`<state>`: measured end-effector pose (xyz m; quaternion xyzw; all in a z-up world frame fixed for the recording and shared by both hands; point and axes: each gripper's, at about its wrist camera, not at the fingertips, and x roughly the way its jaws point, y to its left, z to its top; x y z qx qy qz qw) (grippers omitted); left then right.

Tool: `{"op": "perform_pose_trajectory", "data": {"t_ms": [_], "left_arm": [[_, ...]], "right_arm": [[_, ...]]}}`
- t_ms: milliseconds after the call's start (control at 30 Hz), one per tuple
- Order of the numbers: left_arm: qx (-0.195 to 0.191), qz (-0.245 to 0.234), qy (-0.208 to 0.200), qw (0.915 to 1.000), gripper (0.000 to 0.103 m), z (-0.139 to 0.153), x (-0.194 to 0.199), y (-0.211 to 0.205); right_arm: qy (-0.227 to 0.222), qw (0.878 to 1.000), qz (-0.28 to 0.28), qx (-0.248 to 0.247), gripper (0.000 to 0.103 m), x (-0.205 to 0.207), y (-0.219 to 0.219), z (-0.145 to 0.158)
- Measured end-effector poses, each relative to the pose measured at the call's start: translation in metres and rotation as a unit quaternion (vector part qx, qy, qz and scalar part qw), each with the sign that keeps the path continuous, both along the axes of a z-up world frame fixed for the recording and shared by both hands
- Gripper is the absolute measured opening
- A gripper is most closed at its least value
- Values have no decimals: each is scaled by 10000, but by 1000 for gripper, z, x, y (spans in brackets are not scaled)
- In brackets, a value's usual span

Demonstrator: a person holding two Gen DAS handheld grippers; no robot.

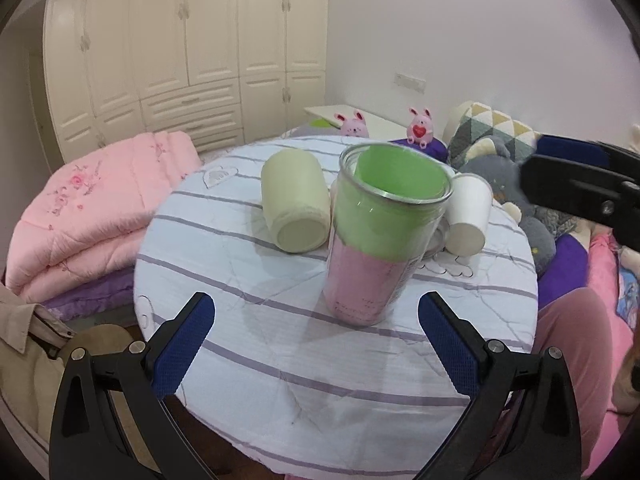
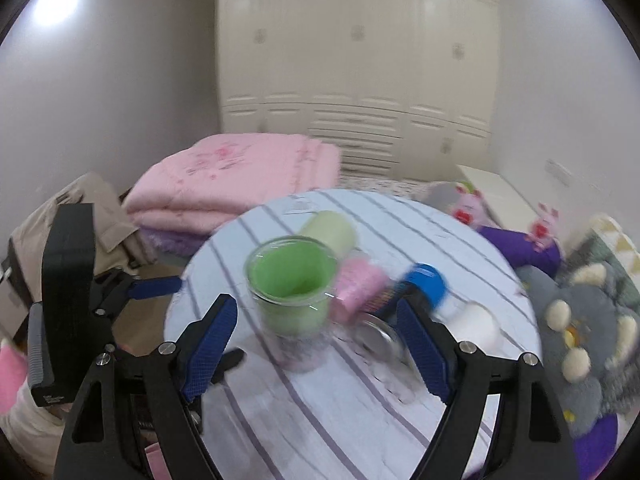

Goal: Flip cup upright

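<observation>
Evidently the clear cup (image 1: pixel 370 236) stood upright on the tabletop (image 1: pixel 280 360), both grippers' jaws wide and empty, so withdrawal needed clearance.

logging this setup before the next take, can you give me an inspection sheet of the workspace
surface: round table under a white cloth with purple stripes.
job's things: clear cup with green and pink inserts stands upright, mouth up; cream cup and white cup lie on their sides.
clutter: blue-capped item and metal lid beside the clear cup, both blurred.
grippers: left hand-held gripper open, short of the clear cup; right hand-held gripper open, touching nothing.
cables: nothing seen.
surroundings: folded pink quilt, cream wardrobe, plush toys.
</observation>
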<state>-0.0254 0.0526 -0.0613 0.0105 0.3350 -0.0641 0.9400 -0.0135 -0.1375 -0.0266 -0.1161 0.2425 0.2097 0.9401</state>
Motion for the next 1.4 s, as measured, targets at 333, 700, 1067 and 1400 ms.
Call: {"op": "perform_pose_trajectory", "data": {"t_ms": [333, 700, 1067, 1400], "left_arm": [[261, 344, -287, 9987, 103, 35, -27, -23], [364, 785, -747, 9935, 103, 54, -52, -41], [80, 590, -1121, 9919, 103, 62, -66, -54], [12, 492, -1119, 9925, 103, 60, -64, -62]], "right_arm": [[-231, 9917, -1223, 325, 83, -30, -43, 13], [-337, 9855, -1529, 651, 83, -55, -65, 12], [-1104, 9743, -1819, 743, 83, -79, -77, 12], [-1297, 9700, -1917, 748, 83, -81, -81, 10]]}}
